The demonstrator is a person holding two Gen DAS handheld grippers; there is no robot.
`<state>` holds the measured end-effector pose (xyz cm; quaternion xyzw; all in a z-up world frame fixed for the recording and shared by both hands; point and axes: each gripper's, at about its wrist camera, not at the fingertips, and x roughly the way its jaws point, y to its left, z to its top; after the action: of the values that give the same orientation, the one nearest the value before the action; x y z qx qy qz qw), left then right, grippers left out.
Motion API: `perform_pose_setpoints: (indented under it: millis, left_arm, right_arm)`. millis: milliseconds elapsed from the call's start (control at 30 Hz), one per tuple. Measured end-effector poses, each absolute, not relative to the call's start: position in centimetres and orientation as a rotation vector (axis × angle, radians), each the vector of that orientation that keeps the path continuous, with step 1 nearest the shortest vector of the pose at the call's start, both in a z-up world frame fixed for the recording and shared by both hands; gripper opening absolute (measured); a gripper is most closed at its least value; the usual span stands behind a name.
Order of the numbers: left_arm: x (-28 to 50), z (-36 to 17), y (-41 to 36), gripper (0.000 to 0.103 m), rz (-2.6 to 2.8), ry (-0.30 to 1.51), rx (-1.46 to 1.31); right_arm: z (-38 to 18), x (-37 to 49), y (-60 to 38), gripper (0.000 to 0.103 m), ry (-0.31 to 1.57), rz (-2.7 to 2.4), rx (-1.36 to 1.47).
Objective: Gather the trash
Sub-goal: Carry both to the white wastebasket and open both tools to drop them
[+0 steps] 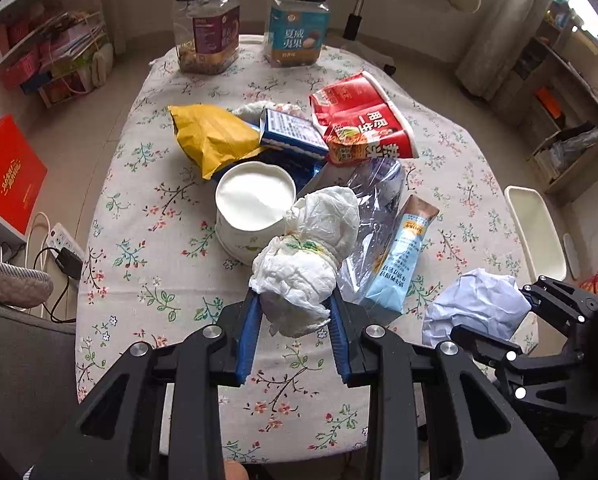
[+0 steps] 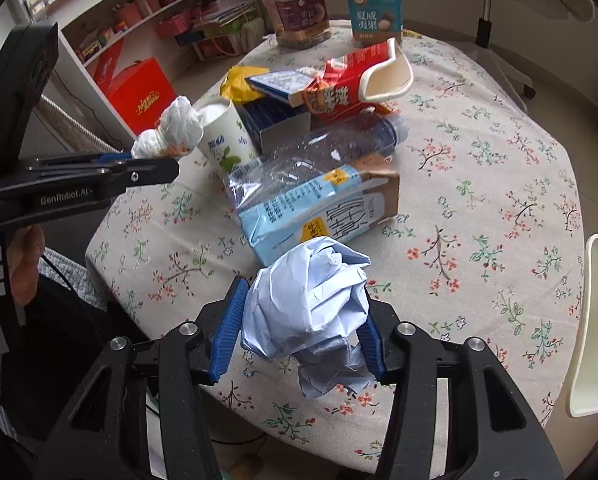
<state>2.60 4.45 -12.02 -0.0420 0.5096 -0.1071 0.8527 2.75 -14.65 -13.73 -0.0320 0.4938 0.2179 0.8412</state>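
Observation:
My left gripper (image 1: 295,312) is shut on a crumpled white tissue wad (image 1: 307,256) and holds it above the floral table (image 1: 147,248). It also shows in the right wrist view (image 2: 171,128). My right gripper (image 2: 299,320) is shut on a crumpled pale blue paper ball (image 2: 311,300), also seen in the left wrist view (image 1: 475,304). On the table lies a trash pile: a white paper cup (image 1: 251,208), a yellow bag (image 1: 211,136), a blue box (image 1: 291,128), a red noodle wrapper (image 1: 359,116), a clear plastic bottle (image 2: 331,144) and a light blue carton (image 2: 311,212).
Two jars (image 1: 207,28) (image 1: 299,24) stand at the table's far edge. A white chair (image 2: 595,320) is at the right. A red box (image 1: 7,172), shelves and cables are at the left on the floor. An office chair base (image 2: 483,12) is behind the table.

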Motion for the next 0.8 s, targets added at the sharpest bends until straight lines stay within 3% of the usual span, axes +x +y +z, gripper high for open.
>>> perform_pose_setpoints:
  millis: [467, 800]
  left_arm:
    - [4.7, -7.6, -1.3, 0.031, -0.286, 0.782, -0.090]
    - [5.2, -7.3, -8.1, 0.031, -0.370, 0.750, -0.041]
  right_arm:
    - [-6.8, 4.6, -22.0, 0.050, 0.682, 0.031, -0.051]
    - [-5.2, 4.4, -33.2, 0.051, 0.666, -0.335, 0.063]
